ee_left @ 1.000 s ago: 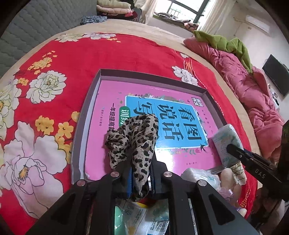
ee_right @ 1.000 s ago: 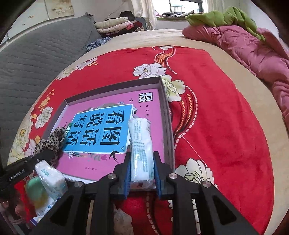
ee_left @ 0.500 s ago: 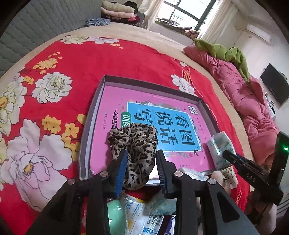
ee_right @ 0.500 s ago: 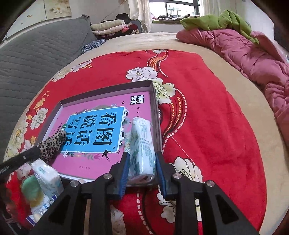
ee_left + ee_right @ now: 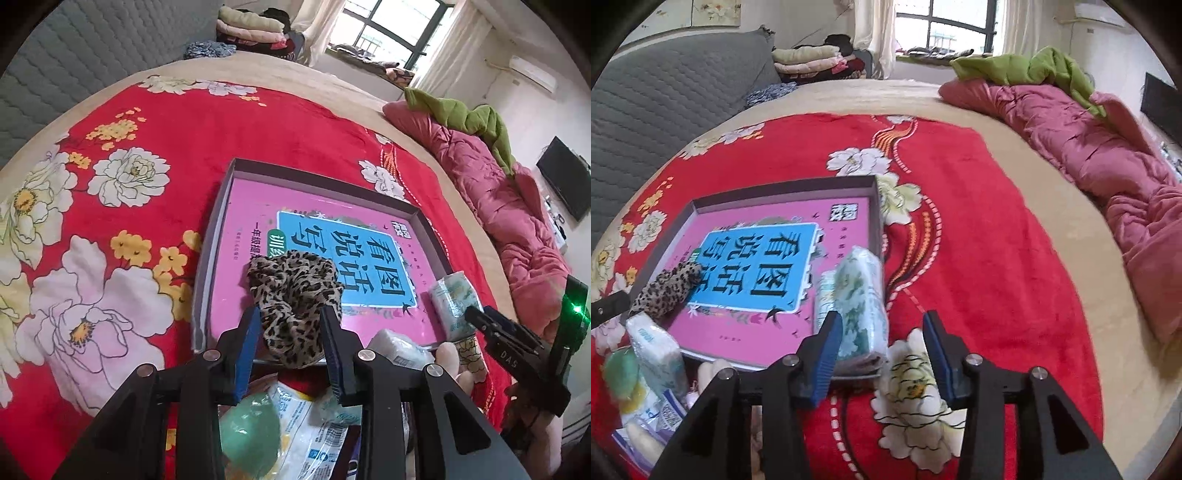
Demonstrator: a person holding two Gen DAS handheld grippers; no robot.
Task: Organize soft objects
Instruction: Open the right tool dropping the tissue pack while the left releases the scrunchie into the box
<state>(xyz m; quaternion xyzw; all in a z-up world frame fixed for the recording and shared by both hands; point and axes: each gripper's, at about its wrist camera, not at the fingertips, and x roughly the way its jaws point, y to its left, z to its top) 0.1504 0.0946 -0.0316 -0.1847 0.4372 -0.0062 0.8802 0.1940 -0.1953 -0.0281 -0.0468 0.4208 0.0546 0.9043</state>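
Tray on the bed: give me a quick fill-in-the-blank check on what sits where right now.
1. The leopard-print scrunchie lies in the tray, between the open jaws of the ____ gripper.
2. The tissue pack lies at the tray's near corner, in front of the ____ gripper.
3. The tray's floor shows a blue panel on a ____ cover.
4. The tray rests on a ____ floral blanket.

Missing words: left; right; pink; red
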